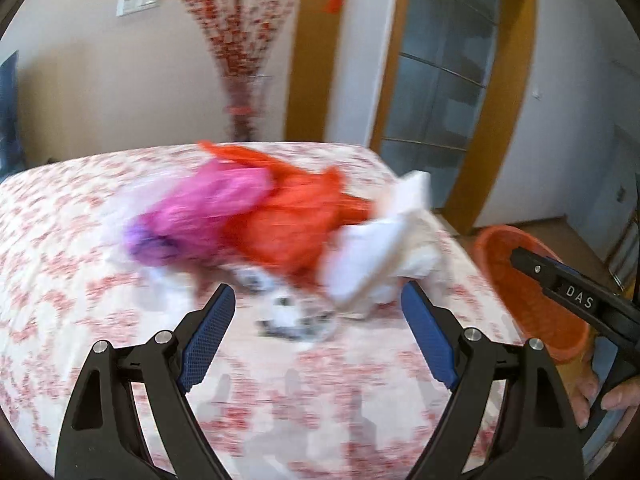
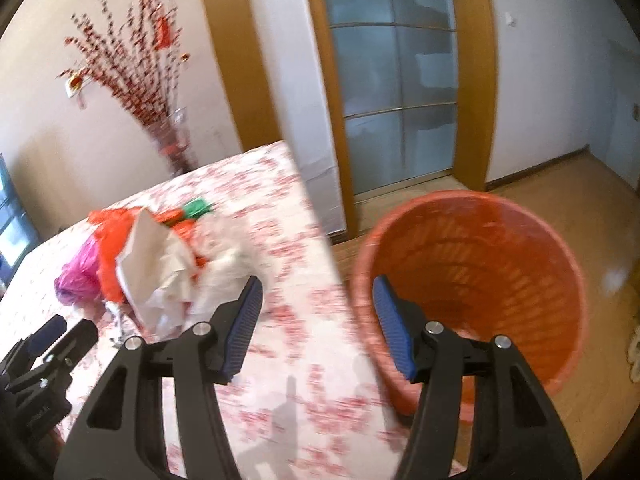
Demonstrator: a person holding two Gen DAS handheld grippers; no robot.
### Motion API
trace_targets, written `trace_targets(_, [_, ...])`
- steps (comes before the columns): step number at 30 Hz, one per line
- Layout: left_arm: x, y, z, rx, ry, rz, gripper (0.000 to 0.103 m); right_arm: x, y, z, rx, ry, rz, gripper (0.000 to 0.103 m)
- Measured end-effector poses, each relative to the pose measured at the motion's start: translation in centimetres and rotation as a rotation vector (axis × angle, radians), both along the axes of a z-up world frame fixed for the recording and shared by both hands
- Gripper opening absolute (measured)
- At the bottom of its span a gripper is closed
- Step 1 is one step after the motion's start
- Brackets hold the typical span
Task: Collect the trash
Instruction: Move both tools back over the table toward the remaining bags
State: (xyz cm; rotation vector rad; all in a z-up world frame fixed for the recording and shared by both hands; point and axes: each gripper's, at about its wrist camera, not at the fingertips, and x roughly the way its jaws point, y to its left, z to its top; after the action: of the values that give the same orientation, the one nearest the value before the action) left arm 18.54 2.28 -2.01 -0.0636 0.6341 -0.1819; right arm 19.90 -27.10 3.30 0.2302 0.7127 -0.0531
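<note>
While both grippers' fingers (image 1: 212, 336) (image 2: 244, 328) stand spread, neither holds or touches anything.

Bright daylight, heavy motion blur, fisheye-bent edges, dark corners, soft shadows

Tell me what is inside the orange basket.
The orange basket shows only its own ribbed wall and bottom; no trash is visible inside. The near wall and the right gripper hide part of the inside, so a small scrap low down cannot be ruled out.
</note>
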Motion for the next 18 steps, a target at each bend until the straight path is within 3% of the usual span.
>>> trace_targets(8, [0.7, 4.2, -0.4, -0.017, 0.009, 0.079, 0.084, 4.0, 3.3, -1.5, 0.003, 0.049, 0.051, 0.052])
trace_targets(18, [0.8, 5.3, -1.5, -0.029, 0.03, 0.094, 0.084, 6.7, 4.6, -3.6, 0.034, 0.128, 0.083, 0.051])
